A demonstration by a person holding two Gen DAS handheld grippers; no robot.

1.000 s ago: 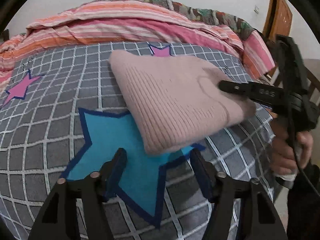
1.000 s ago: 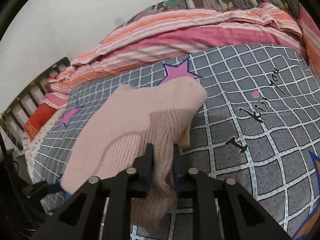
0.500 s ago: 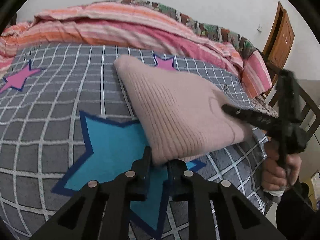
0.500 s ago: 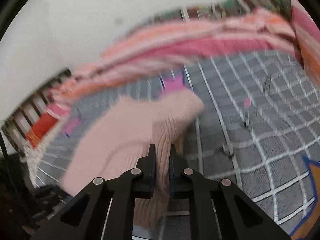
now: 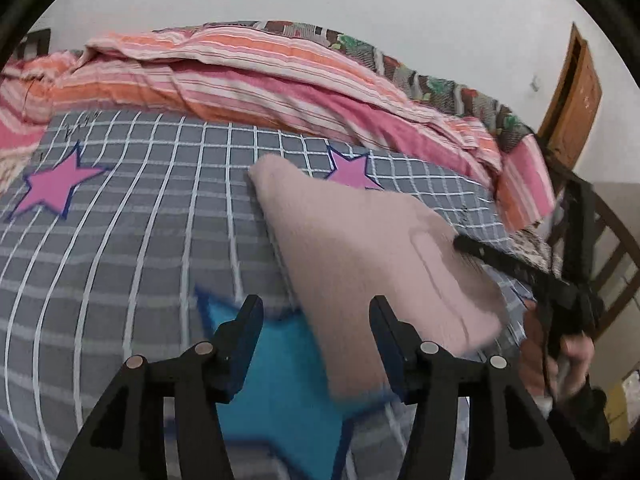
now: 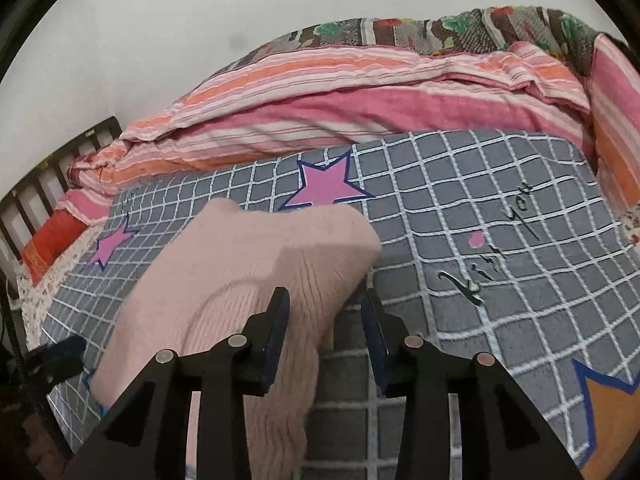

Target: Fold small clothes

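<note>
Both grippers have just been opening, releasing the folded pink sweater [image 5: 360,256] onto the bed [image 5: 140,240]. Left gripper [image 5: 316,332] and right gripper [image 6: 324,320] stand apart, straddling its near corners; its long axis runs diagonally away toward the striped quilt [image 5: 240,76].

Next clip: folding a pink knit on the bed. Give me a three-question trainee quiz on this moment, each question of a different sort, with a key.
1. True or false: the left tongs are clamped on the pink knit sweater.
2. Which printed star lies partly under the sweater's near edge in the left wrist view? A) blue star B) pink star C) orange star
3. Fill in: the sweater lies on a grey ____ bedsheet.

Key
1. False. Both tongs have just been opening; the left pads stand clear of the knit, and the right tongs are apart too.
2. A
3. checked
</note>
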